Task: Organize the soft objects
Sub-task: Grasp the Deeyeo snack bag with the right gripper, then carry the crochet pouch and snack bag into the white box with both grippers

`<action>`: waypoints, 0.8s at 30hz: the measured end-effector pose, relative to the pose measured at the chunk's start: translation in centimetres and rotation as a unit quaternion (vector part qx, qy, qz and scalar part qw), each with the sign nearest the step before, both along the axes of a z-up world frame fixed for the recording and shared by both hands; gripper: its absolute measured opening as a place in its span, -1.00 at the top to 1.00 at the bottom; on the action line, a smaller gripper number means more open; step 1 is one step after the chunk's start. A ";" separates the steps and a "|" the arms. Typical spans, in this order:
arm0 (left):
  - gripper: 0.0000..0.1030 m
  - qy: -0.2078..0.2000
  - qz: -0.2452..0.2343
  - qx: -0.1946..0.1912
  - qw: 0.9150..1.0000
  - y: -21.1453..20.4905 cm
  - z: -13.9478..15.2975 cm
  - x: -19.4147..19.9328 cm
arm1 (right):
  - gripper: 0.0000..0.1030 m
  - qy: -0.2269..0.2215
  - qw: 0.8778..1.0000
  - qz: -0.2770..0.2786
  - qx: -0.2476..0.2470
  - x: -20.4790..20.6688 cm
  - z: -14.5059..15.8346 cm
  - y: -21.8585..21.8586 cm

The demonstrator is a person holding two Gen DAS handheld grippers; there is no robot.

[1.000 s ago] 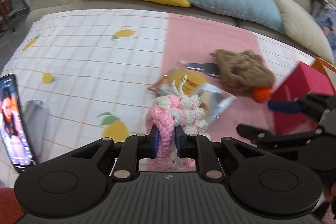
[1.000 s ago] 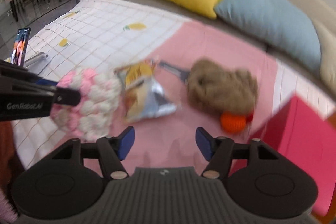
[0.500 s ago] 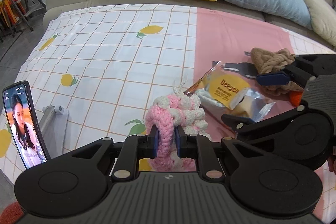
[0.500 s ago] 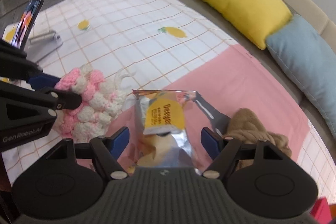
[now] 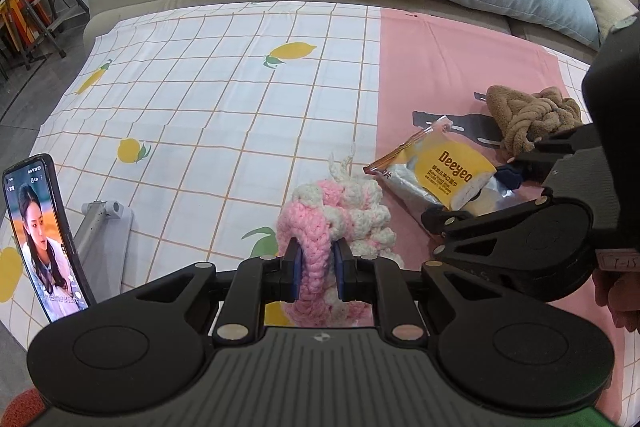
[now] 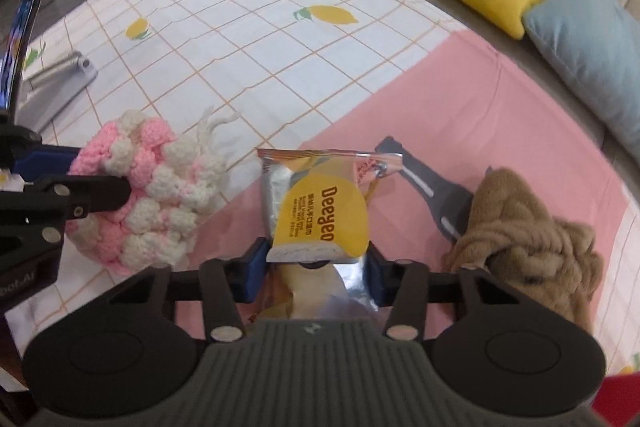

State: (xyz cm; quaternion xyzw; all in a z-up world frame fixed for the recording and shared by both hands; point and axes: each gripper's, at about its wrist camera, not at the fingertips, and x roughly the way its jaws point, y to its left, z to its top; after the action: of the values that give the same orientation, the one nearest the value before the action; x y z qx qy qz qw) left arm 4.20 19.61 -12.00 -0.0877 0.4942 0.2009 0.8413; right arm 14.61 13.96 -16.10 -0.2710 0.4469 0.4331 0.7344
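Here, left tool (image 5: 316, 269) tight on bobbly pink-and-white crochet piece (image 5: 340, 215); right tool (image 6: 314, 269) agape.

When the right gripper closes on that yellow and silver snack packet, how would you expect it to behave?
The snack packet is crinkled foil, so it will likely crumple rather than resist the right gripper. It looks puffed around one small cake, so probably light. The glossy film may slip, and its unsupported sealed end could droop once lifted.
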 end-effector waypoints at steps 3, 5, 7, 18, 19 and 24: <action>0.65 0.000 -0.002 0.000 1.000 -0.1 0.0 0.0 | 0.18 -0.001 1.000 -0.003 -0.003 -0.2 0.1 0.0; 0.65 0.000 -0.002 0.000 1.000 -0.3 0.0 0.0 | 0.25 -0.003 1.000 -0.003 -0.007 -0.3 0.3 0.0; 0.65 -0.001 -0.002 0.000 1.000 -0.5 0.2 -0.1 | 0.27 -0.003 1.000 -0.004 -0.004 -0.4 0.5 -0.2; 0.65 -0.032 -0.018 0.004 0.999 -2.1 2.9 -1.3 | 0.27 -0.013 0.998 -0.043 0.049 -1.7 4.1 -6.0; 0.65 -0.034 -0.020 0.005 0.999 -2.4 3.1 -1.5 | 0.27 -0.008 0.997 -0.053 0.058 -1.9 4.4 -7.0; 0.65 -0.048 -0.027 -0.014 0.998 -3.8 4.4 -2.4 | 0.27 0.003 0.990 -0.090 0.107 -3.8 6.8 -11.9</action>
State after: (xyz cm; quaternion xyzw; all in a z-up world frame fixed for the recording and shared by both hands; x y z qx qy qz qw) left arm 1.85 15.77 -7.58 -0.0960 0.4584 0.1668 0.8677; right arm 10.80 2.06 -9.28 -0.1477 0.4226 0.4115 0.7939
